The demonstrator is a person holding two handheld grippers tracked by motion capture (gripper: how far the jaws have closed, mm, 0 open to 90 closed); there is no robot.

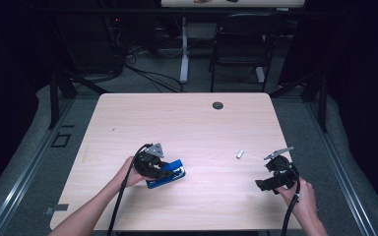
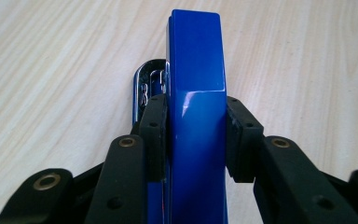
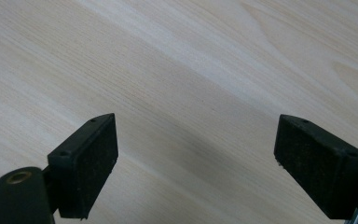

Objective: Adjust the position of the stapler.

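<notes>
A blue stapler (image 1: 169, 173) lies on the light wooden table (image 1: 187, 128), left of centre near the front. My left gripper (image 1: 163, 168) is shut on it; in the left gripper view the two black pads (image 2: 154, 135) press both sides of the blue stapler (image 2: 196, 116), with its metal base showing at the left. A small silver strip of staples (image 1: 239, 154) lies to the right of centre. My right gripper (image 1: 262, 185) hovers near the front right, open, and in the right gripper view its gripper (image 3: 196, 163) has only bare wood between the pads.
A round dark grommet (image 1: 218, 105) sits near the table's far edge. Beyond the table stand a black chair (image 1: 240, 46) and a white desk leg (image 1: 184, 49), with cables on the floor. Metal rails run along both sides.
</notes>
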